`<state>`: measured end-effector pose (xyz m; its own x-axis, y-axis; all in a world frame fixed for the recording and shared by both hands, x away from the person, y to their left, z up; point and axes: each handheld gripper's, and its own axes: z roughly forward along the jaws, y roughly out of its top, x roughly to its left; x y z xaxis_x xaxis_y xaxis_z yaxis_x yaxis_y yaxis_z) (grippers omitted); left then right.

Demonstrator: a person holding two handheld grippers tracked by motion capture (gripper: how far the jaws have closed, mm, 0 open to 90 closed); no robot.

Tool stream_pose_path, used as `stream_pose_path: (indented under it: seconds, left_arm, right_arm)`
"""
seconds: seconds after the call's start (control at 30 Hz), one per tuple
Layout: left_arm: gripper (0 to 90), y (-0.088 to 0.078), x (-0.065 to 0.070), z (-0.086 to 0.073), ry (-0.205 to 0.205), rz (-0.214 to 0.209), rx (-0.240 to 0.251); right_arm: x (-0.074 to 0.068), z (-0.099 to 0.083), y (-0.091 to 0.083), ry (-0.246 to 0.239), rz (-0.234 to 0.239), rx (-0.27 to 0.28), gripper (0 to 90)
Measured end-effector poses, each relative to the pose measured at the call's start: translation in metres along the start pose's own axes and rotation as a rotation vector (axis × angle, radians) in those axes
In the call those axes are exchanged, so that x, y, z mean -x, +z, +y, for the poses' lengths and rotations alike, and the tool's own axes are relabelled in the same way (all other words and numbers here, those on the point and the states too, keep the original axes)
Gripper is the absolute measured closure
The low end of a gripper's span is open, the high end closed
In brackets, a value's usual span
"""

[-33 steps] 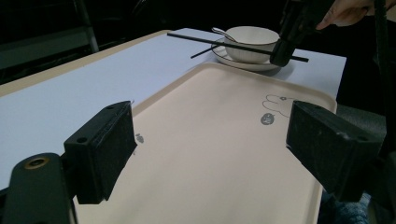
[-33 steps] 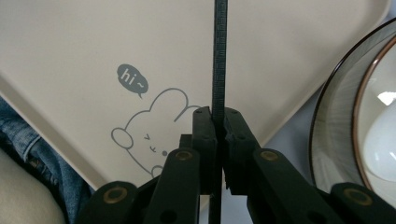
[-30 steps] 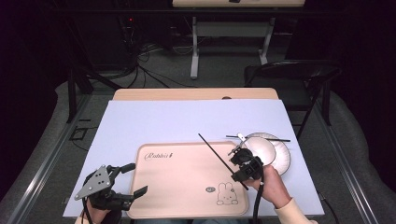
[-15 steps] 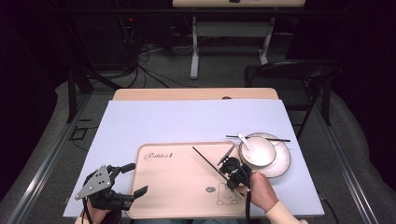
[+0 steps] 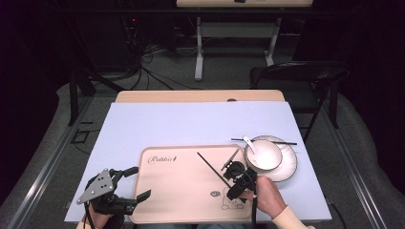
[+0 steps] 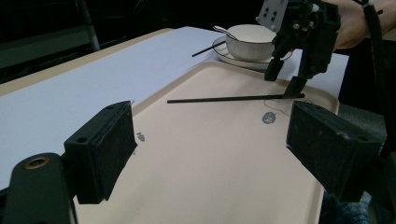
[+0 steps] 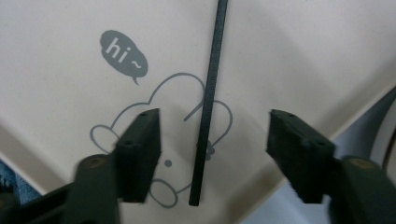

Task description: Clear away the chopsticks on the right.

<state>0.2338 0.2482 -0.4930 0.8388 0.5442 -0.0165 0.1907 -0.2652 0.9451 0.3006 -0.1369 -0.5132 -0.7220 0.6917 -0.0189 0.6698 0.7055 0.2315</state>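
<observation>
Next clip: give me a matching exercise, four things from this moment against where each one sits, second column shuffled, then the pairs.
Things:
1. black chopstick
2. second chopstick
3. white spoon
4. bowl

Places:
A. standing on the plate
B. lying on the tray, between the open right tongs
C. resting in the bowl
D. lying across the plate's far rim

Pairs: 1-B, 2-D, 3-C, 4-A

I'm looking into a dim lab or recording room, not a home. At the top of the frame cables (image 5: 157,57) sprawl over grey carpet beneath a metal-legged bench (image 5: 234,43). 1 black folding chair (image 5: 296,76) stands at upper right, and the table (image 5: 143,119) wears a plain pale sheet.
</observation>
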Motion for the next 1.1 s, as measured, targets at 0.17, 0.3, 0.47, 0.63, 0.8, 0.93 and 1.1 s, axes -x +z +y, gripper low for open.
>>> stream_pose_path:
  seconds: [0.17,0.3,0.47,0.63,0.8,0.93,1.1]
  left_arm:
    - [15.5,-0.001,0.000,0.000,-0.001,0.002,0.001]
    - [15.5,0.000,0.000,0.000,0.001,0.001,0.001]
    - [15.5,0.000,0.001,0.000,0.000,0.002,-0.001]
    - [15.5,0.000,0.000,0.001,0.002,-0.003,-0.014]
    - [15.5,0.000,0.000,0.000,0.003,0.007,-0.008]
    - [15.5,0.001,0.000,0.001,0.006,-0.001,-0.010]
    - [15.5,0.001,0.000,0.001,0.005,0.000,-0.008]
  right_arm:
    - [0.001,-0.005,-0.020,-0.066,0.005,0.059,0.0]
    - [0.005,-0.010,-0.032,-0.077,-0.001,0.105,0.0]
    - [0.029,-0.027,-0.054,-0.081,-0.025,0.176,0.0]
    - [0.053,-0.044,-0.069,-0.076,-0.047,0.200,0.0]
    - [0.078,-0.056,-0.079,-0.069,-0.079,0.194,0.0]
    - [0.100,-0.064,-0.088,-0.083,-0.115,0.193,0.0]
    - [0.132,-0.069,-0.091,-0.077,-0.133,0.177,0.0]
